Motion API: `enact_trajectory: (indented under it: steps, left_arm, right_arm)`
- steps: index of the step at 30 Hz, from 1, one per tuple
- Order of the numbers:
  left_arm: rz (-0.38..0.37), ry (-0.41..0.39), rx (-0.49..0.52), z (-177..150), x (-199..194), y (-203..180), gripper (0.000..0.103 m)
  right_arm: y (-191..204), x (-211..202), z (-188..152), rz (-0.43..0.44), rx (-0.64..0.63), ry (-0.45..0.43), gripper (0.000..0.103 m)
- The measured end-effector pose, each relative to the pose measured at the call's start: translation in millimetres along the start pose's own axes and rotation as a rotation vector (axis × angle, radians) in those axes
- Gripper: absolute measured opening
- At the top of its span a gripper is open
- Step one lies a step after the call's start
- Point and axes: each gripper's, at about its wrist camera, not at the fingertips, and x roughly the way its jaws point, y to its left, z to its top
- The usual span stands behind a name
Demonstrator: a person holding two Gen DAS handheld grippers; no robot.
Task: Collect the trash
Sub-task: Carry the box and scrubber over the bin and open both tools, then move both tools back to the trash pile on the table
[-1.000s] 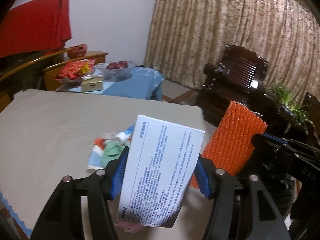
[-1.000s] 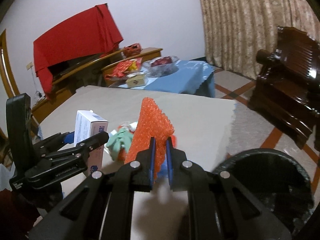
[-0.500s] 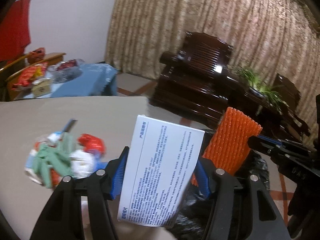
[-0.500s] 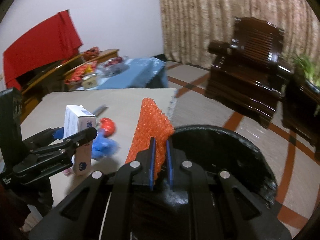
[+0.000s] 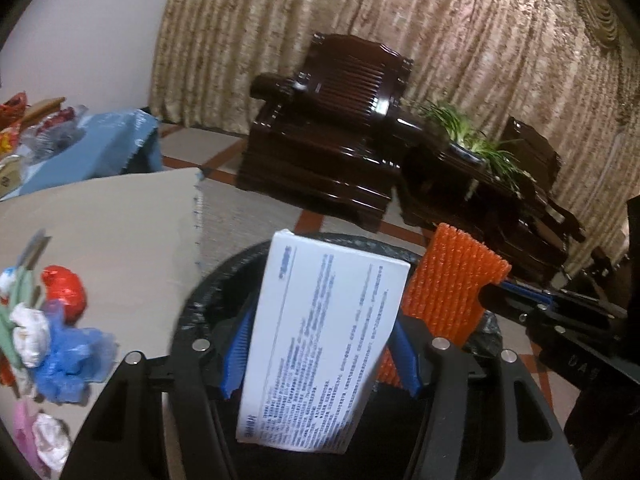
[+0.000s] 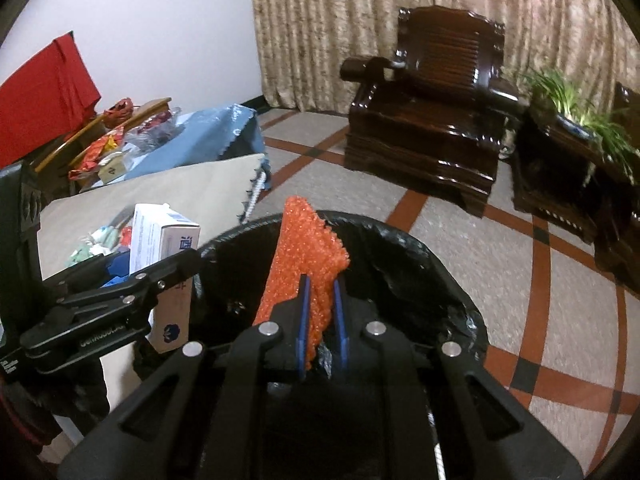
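My left gripper [image 5: 320,356] is shut on a white printed box [image 5: 320,340] and holds it over the black-lined trash bin [image 5: 208,292]. My right gripper [image 6: 320,320] is shut on an orange foam net [image 6: 304,260] and holds it above the bin's opening [image 6: 400,248]. The net also shows in the left wrist view [image 5: 452,284], right of the box. The box and left gripper show in the right wrist view [image 6: 160,240], at the bin's left rim. A pile of wrappers and crumpled trash [image 5: 44,328] lies on the beige table [image 5: 120,232].
A dark wooden armchair [image 6: 428,120] and a side table with a plant [image 6: 568,120] stand beyond the bin on the tiled floor. A blue-covered table with snacks [image 6: 168,136] is at the back left.
Both grippers swung right from over the table to above the trash bin, still holding the box and the net. The trash pile now lies at the far left.
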Motion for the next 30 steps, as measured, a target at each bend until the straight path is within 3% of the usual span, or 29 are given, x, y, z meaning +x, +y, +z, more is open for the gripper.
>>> enact_trajectory:
  steps: [2,5,8,10,12,19,30]
  left_arm:
    - [-0.007,0.002,-0.005,-1.9,-1.1,0.8,0.072]
    - [0.003,0.001,-0.004,-2.7,-2.7,3.8,0.075]
    - [0.034,-0.007,-0.007,-3.9,-12.7,12.0,0.081]
    - [0.063,-0.022,-0.005,-5.2,-21.5,18.1,0.085]
    - [0.099,-0.044,-0.001,-5.7,-35.5,27.4,0.09]
    - [0.24,-0.112,-0.01,-18.5,-89.5,67.8,0.094]
    - [0.475,-0.153,-0.114,-57.3,-161.9,147.5,0.094]
  right_arm:
    - [-3.3,1.9,-3.5,-0.011,0.002,0.009,0.018]
    - [-3.8,3.3,-4.9,-0.025,0.011,0.007,0.031]
    - [-0.5,0.1,-5.4,-0.037,0.014,-0.008,0.059]
    - [3.0,-4.0,-3.6,-0.048,0.012,-0.039,0.084]
    - [8.8,-9.3,-1.9,-0.05,0.009,-0.08,0.092]
    - [46.9,-15.0,5.1,0.065,-0.044,-0.135,0.095]
    - [162.7,-1.2,8.0,0.307,-0.191,-0.122,0.095]
